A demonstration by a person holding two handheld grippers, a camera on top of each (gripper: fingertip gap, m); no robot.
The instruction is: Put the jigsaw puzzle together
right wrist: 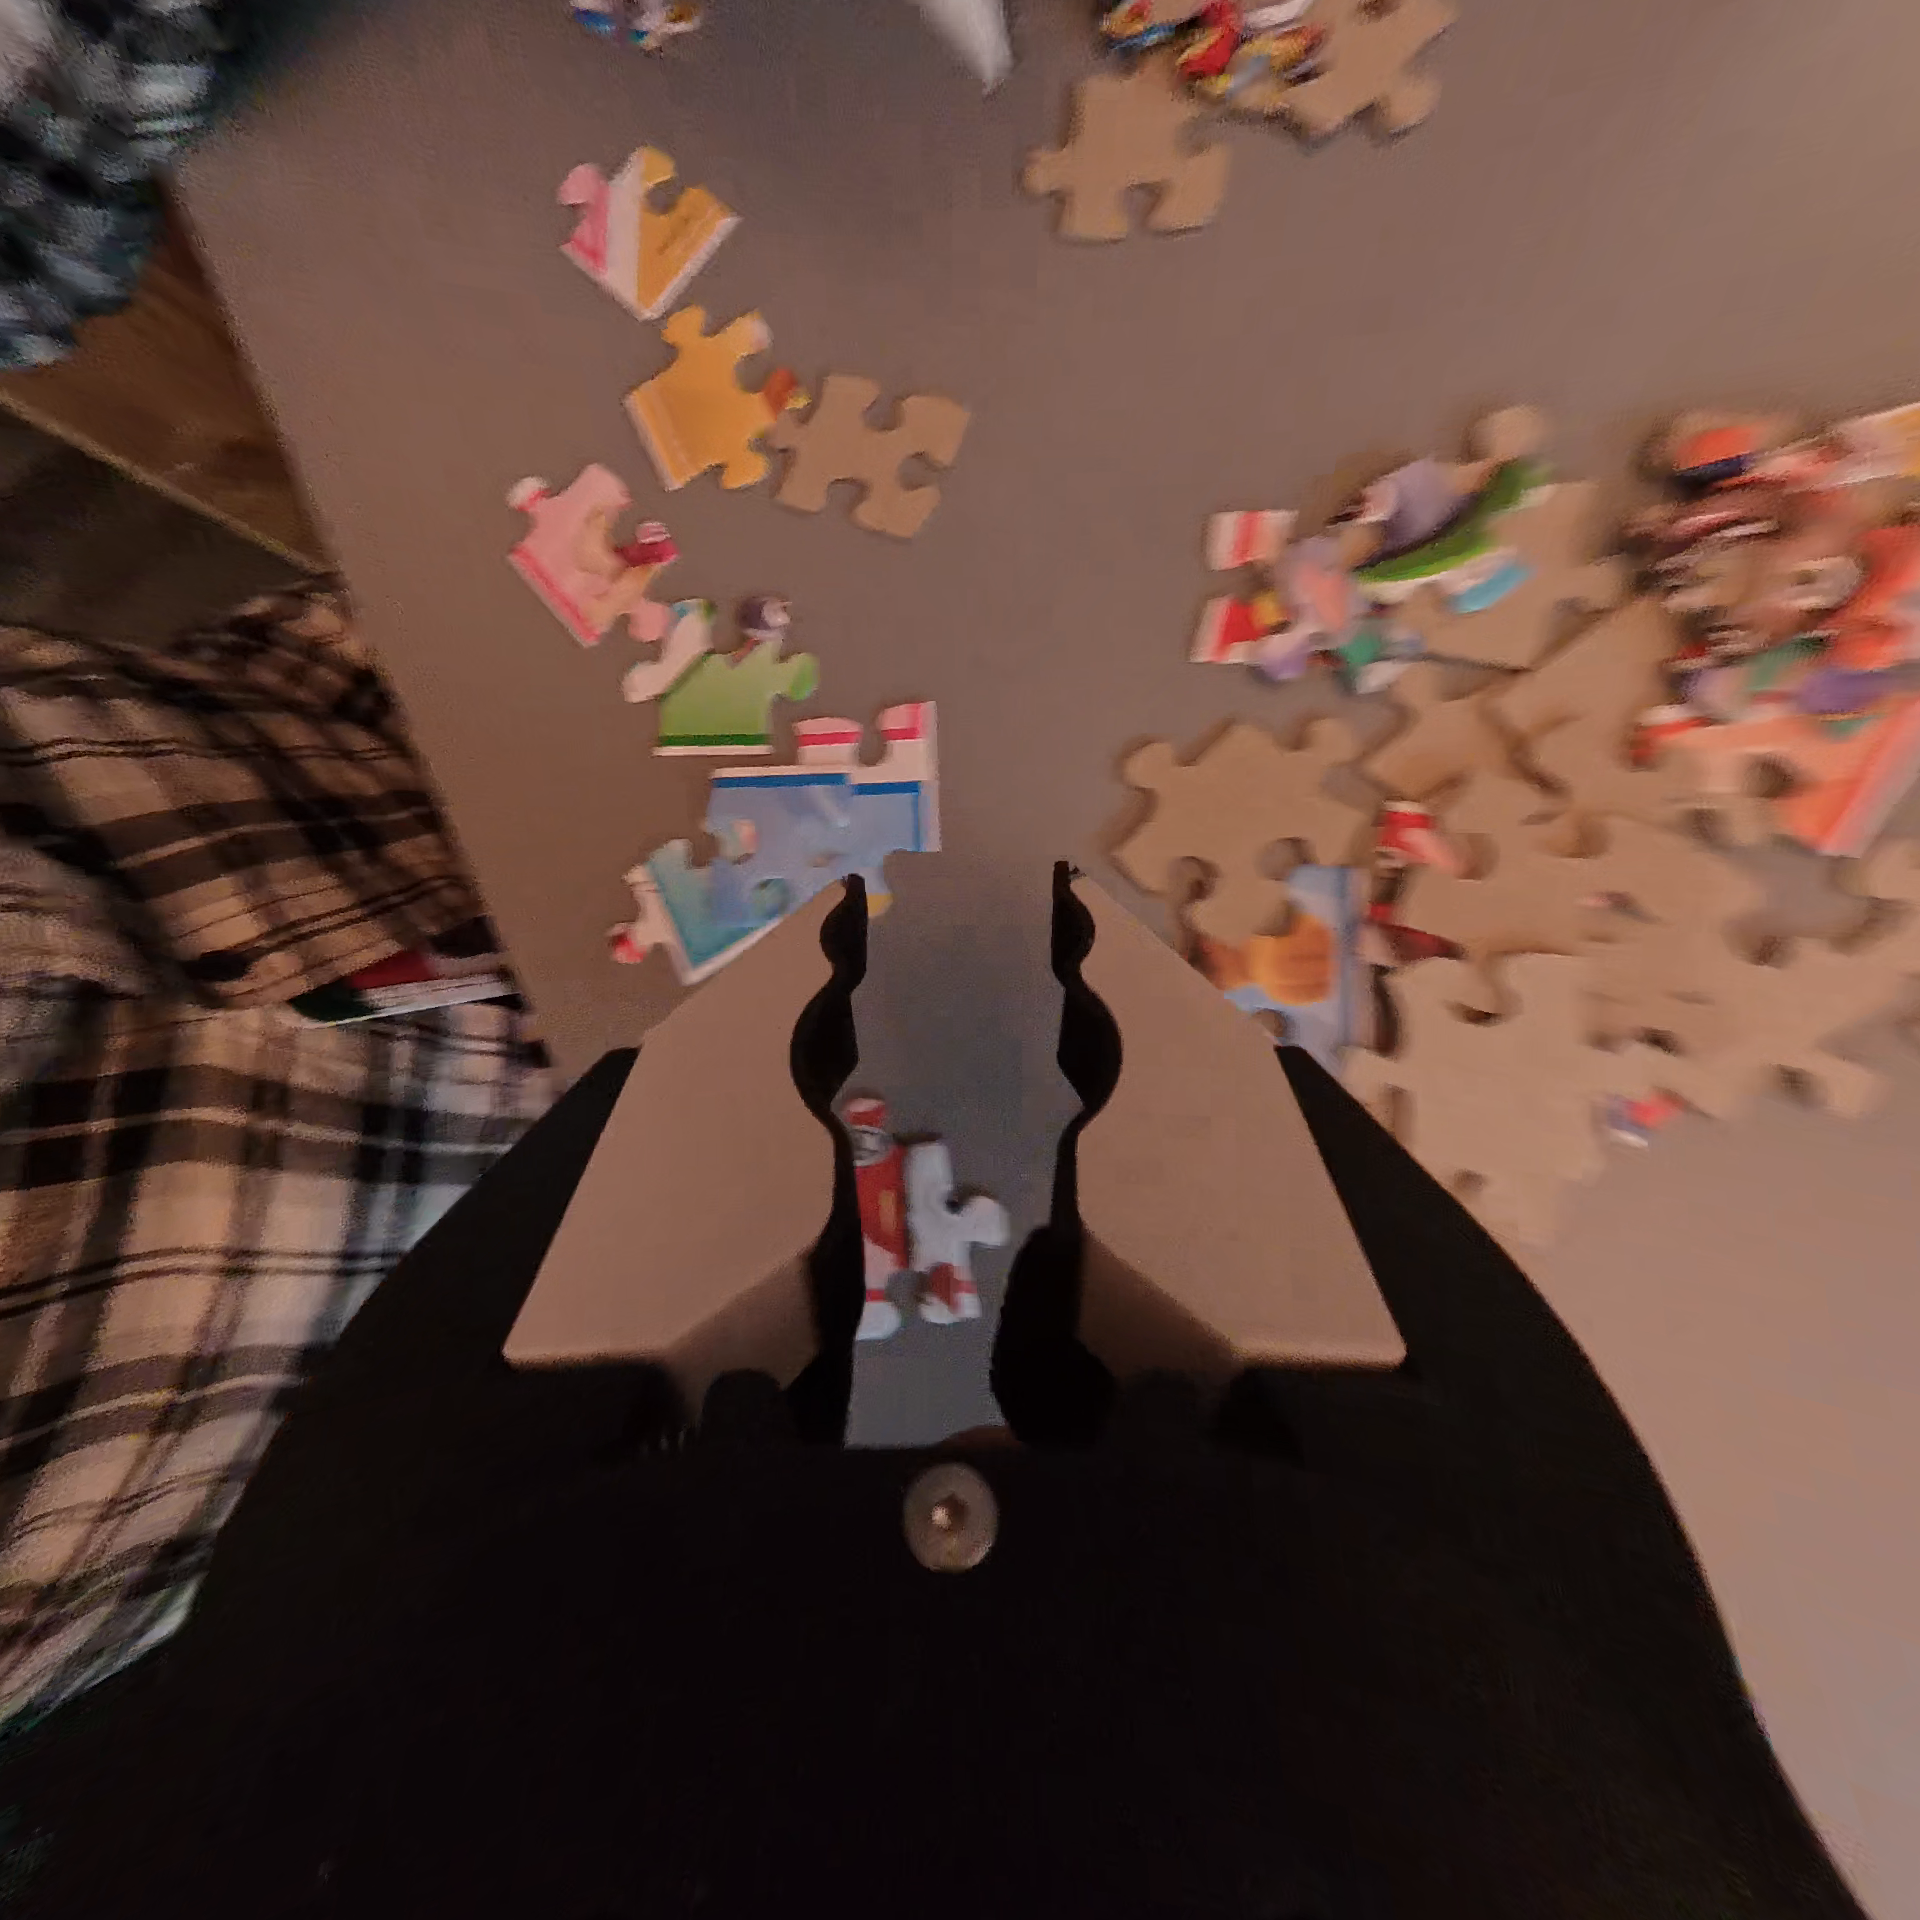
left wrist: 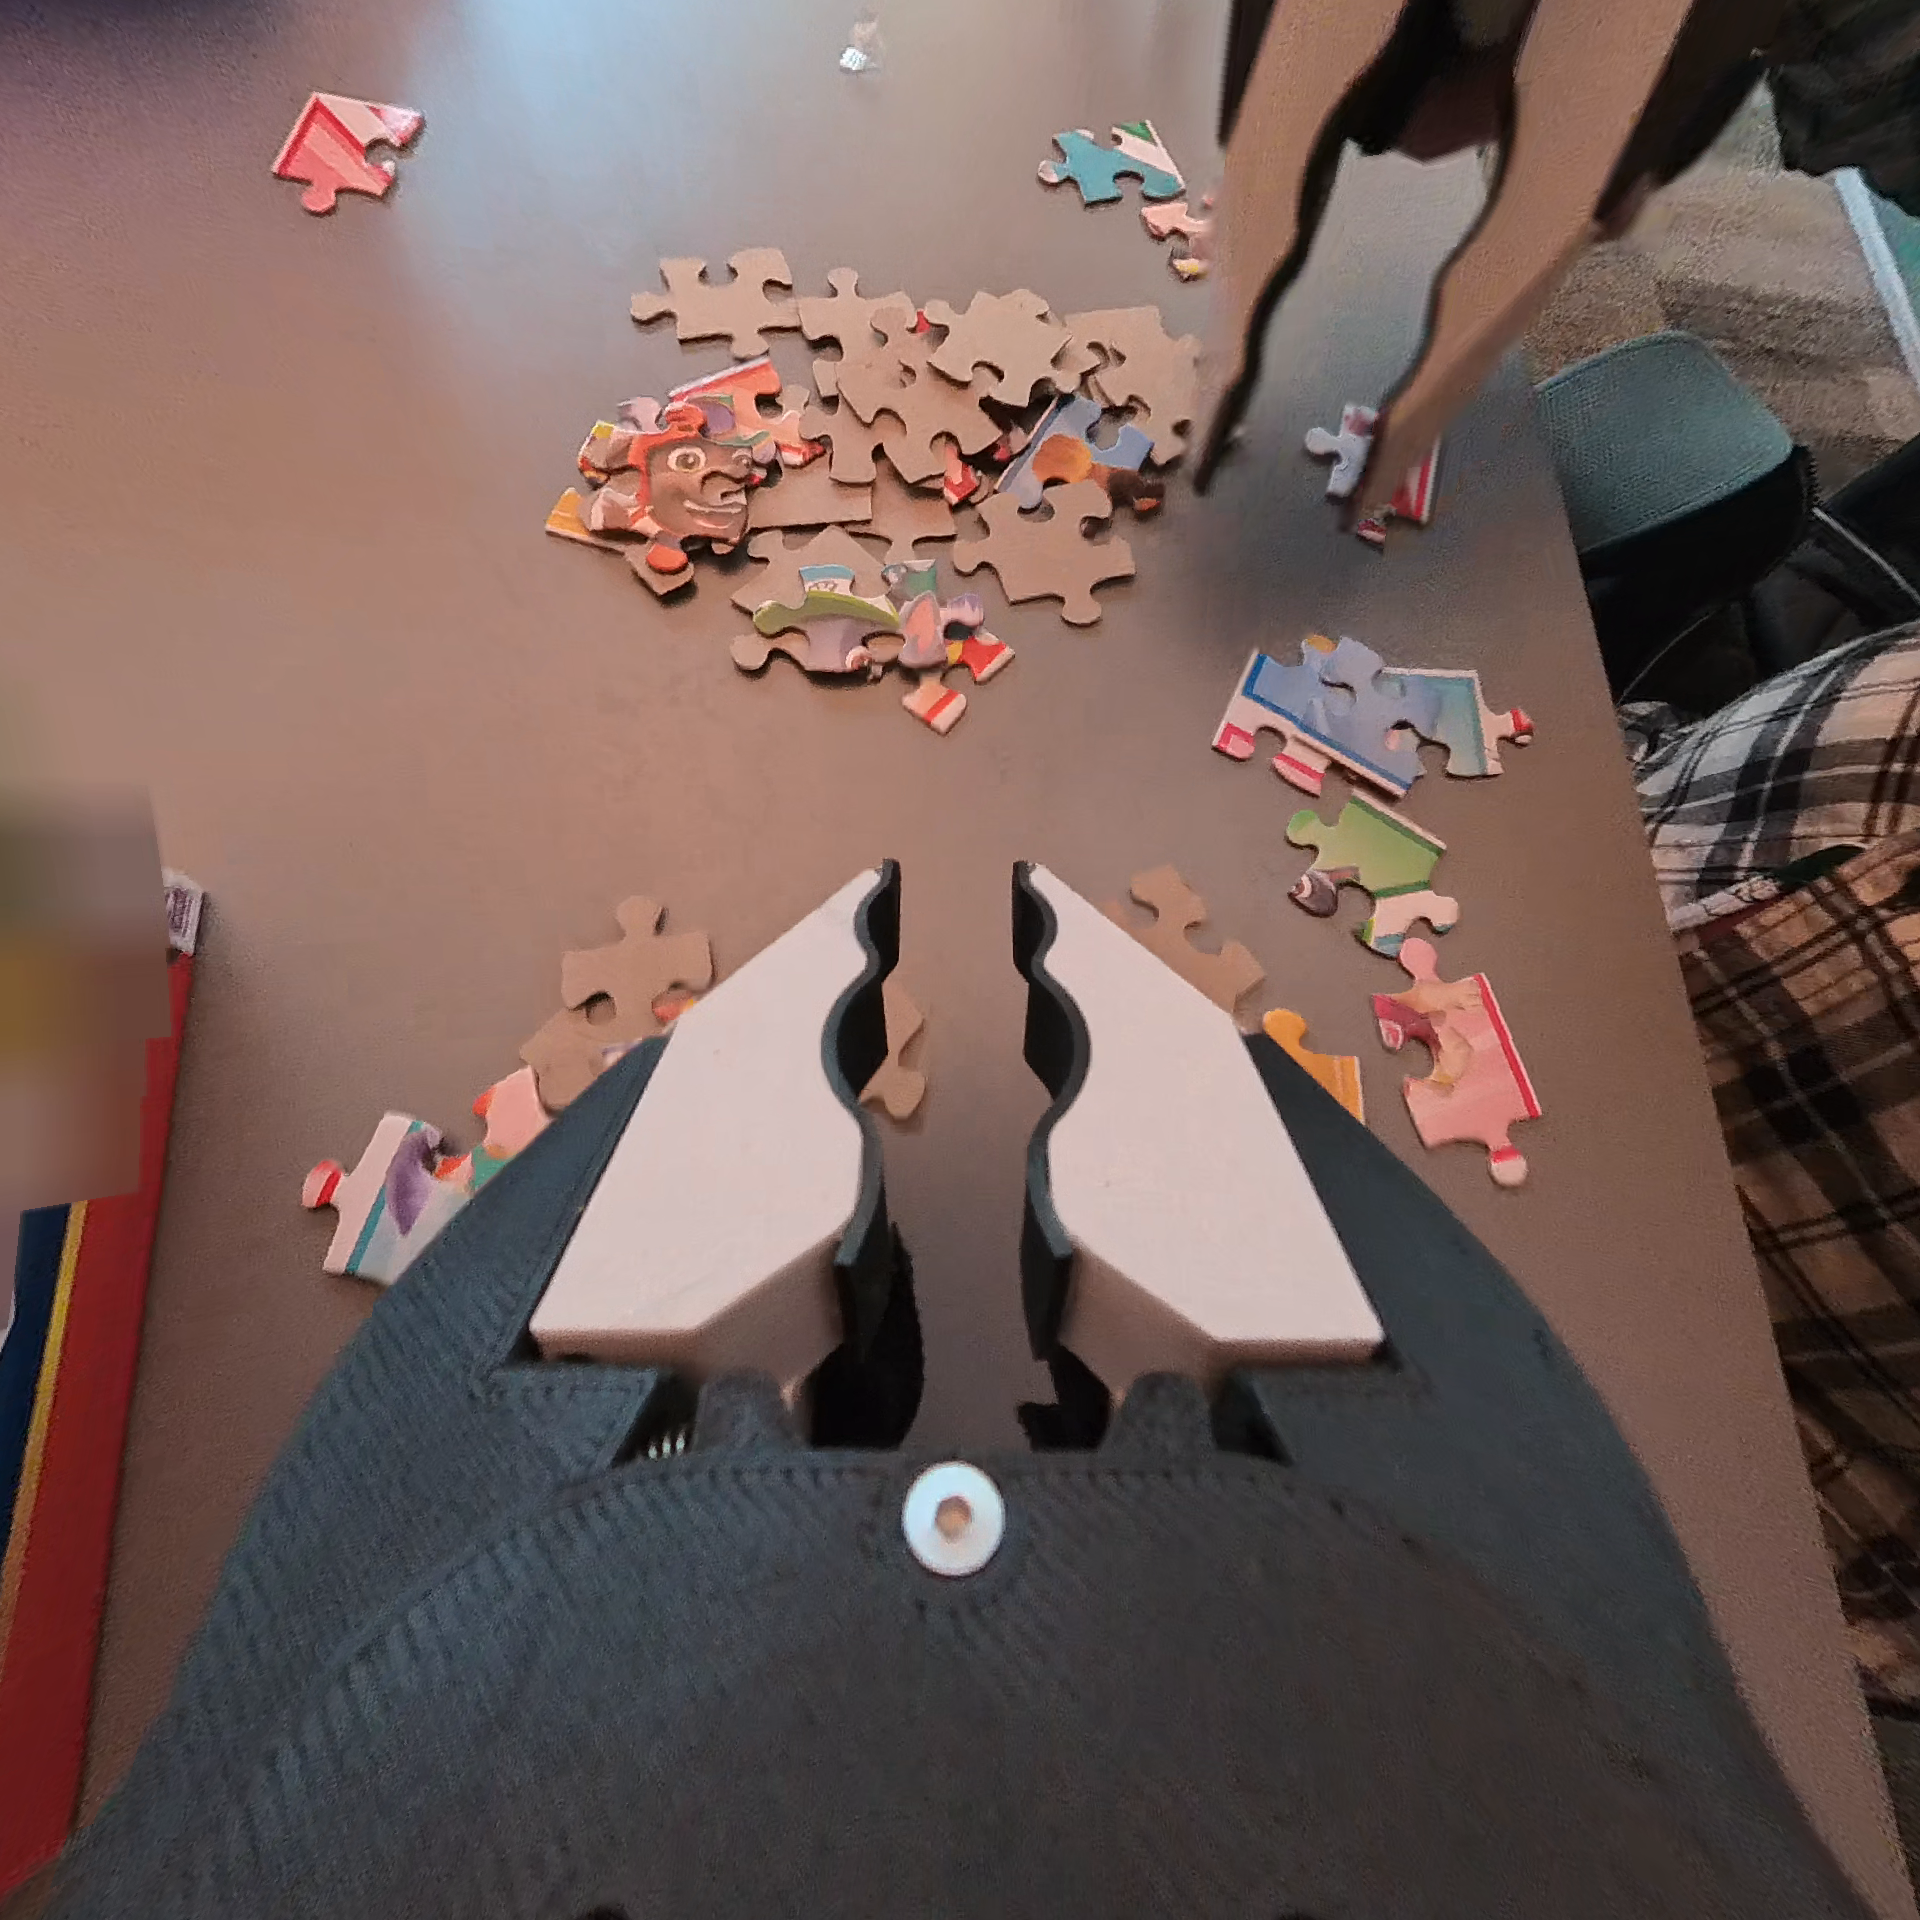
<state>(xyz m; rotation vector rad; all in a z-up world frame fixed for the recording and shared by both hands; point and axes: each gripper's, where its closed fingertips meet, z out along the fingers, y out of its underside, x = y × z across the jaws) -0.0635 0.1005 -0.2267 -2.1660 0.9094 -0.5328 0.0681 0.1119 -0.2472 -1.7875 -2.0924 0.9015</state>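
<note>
Jigsaw pieces lie on a brown table [left wrist: 364, 623]. A pile of pieces [left wrist: 883, 468], many face down, sits at the middle. My left gripper [left wrist: 956, 883] is open and empty above the table, with face-down pieces [left wrist: 634, 966] beside its fingers. My right gripper [left wrist: 1288, 494] shows at the far right, open, its tips around a red and white piece [left wrist: 1340, 447]. In the right wrist view my right gripper [right wrist: 956, 883] is open with that red and white piece [right wrist: 914, 1226] on the table between its fingers. Joined blue pieces [right wrist: 810, 842] lie just beyond its tips.
Single pieces lie along the table's right edge: green [left wrist: 1371, 862], pink [left wrist: 1465, 1060], yellow [left wrist: 1320, 1060]. A red corner piece [left wrist: 343, 145] lies far left. A red and blue box [left wrist: 62, 1351] is at the left edge. A chair [left wrist: 1662, 436] and plaid cloth [left wrist: 1808, 1039] are off the right side. Some 15 cm of space lies between my two pairs of fingers.
</note>
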